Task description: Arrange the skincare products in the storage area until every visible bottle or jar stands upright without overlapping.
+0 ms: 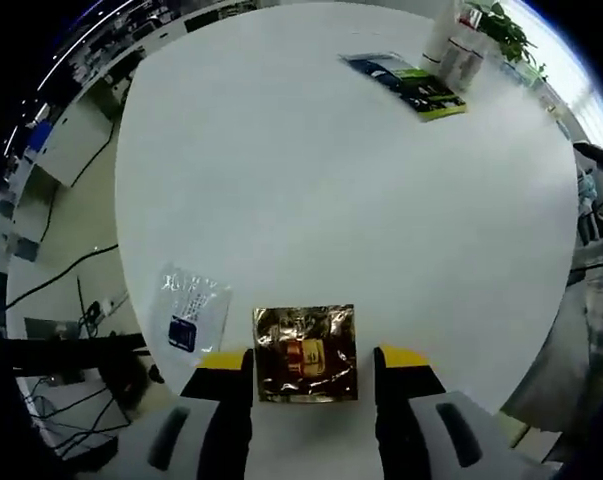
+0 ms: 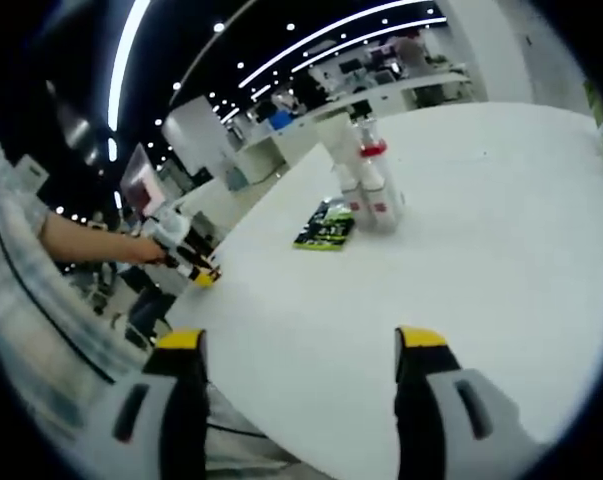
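Observation:
A cluster of white bottles (image 2: 371, 195) stands upright on the white round table (image 2: 481, 260), one of them with a red cap (image 2: 373, 149). The same bottles (image 1: 459, 48) show at the table's far edge. My left gripper (image 1: 313, 362) is open above the near edge, and a gold foil sachet (image 1: 306, 352) lies flat between its yellow-tipped jaws, apart from both. My right gripper (image 2: 301, 345) is open over bare table with nothing between its fingers. The left gripper (image 2: 189, 262), held in a person's hand, appears at the left of the right gripper view.
A clear sachet with a blue label (image 1: 191, 312) lies left of the gold one near the table edge. Dark green-and-black sachets (image 1: 406, 82) lie flat beside the bottles, also seen as a green packet (image 2: 326, 226). A plant (image 1: 506, 30) stands behind. Cables cross the floor (image 1: 66, 275).

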Demonstrator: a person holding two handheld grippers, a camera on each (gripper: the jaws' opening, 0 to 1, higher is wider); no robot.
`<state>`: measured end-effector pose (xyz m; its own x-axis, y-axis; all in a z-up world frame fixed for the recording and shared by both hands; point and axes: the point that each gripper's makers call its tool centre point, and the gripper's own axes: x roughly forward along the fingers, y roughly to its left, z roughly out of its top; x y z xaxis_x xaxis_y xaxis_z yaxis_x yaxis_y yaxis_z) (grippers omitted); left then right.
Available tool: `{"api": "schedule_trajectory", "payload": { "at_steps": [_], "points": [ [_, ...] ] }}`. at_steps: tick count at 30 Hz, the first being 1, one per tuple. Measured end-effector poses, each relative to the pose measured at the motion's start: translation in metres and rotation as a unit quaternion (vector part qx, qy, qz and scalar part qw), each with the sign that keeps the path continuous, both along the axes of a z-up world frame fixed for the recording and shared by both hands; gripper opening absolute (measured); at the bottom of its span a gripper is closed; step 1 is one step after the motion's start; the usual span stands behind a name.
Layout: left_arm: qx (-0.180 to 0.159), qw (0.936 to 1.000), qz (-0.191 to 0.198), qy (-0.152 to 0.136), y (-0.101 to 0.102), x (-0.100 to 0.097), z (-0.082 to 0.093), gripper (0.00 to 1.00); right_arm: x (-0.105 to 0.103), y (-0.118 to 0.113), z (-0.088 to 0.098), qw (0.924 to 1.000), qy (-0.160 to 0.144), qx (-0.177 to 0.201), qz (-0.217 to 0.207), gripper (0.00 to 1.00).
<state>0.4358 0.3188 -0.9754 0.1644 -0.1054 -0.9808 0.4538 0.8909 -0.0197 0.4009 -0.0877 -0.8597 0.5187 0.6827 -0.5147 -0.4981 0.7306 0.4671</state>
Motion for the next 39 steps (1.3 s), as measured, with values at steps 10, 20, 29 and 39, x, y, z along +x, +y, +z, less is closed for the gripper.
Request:
{"api": "schedule_trajectory", "payload": {
  "at_steps": [10,20,29,39],
  "points": [
    [-0.003,0.9999,0.006,0.007,-0.006,-0.002,0.002,0.39,-0.001,-0.005,-0.003,1.0000,0.006,-0.001,-0.003,0.74],
    [-0.006,0.9982,-0.060,0.000,-0.035,0.010,0.020,0.39,0.007,0.006,0.003,0.9998,0.004,0.016,0.007,0.74],
    [-0.011,0.9795,-0.198,-0.034,-0.101,0.022,0.046,0.39,0.007,0.015,0.001,0.9993,0.018,0.024,0.023,0.72],
    [-0.063,0.9459,-0.314,-0.054,-0.200,0.003,0.074,0.39,0.009,0.030,0.008,0.9950,0.045,0.085,0.027,0.63]
  ]
}}
